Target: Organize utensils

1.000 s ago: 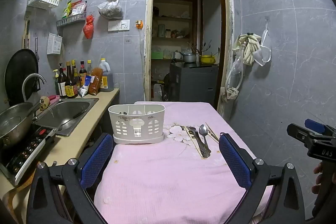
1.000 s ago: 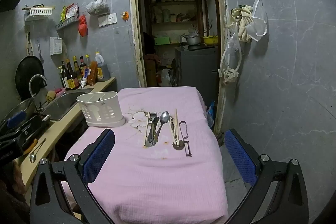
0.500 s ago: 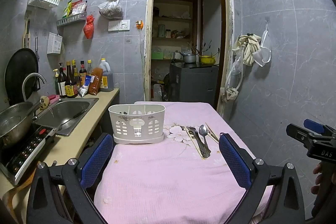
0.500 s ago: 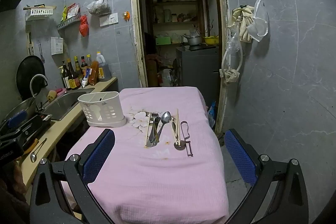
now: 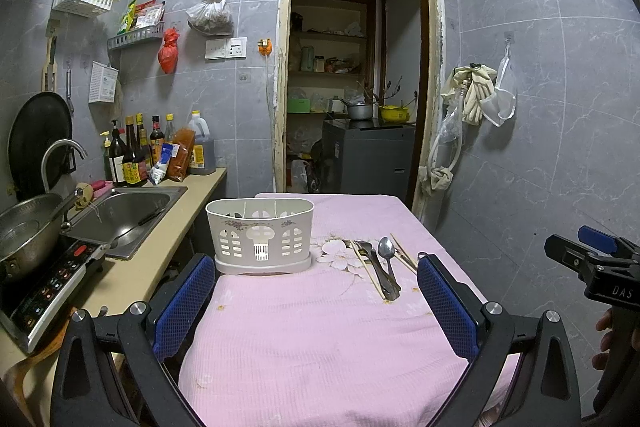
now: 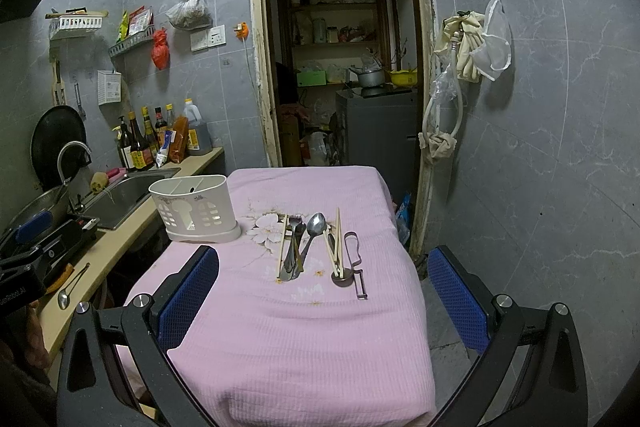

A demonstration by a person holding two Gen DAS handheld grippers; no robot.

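Observation:
A white utensil holder (image 5: 260, 241) (image 6: 196, 209) stands on the pink cloth-covered table (image 5: 320, 339) (image 6: 304, 339), far left. To its right lie a metal spoon (image 6: 314, 233) (image 5: 386, 255), a fork (image 6: 293, 239), chopsticks (image 6: 336, 243) and a peeler (image 6: 356, 259) in a row. My left gripper (image 5: 316, 307) is open and empty above the near table, short of the holder. My right gripper (image 6: 324, 303) is open and empty, short of the utensils. The right gripper's body shows at the left wrist view's right edge (image 5: 600, 271).
A counter (image 5: 132, 275) with a sink (image 5: 128, 215), induction cooker (image 5: 48, 287), pot and several bottles (image 5: 136, 155) runs along the left. A ladle (image 6: 72, 287) lies on the counter. A doorway (image 5: 356, 67) is behind the table; a tiled wall is on the right.
Both views have shifted only slightly; the right gripper has crept a little closer to the table. Nothing was picked up or moved.

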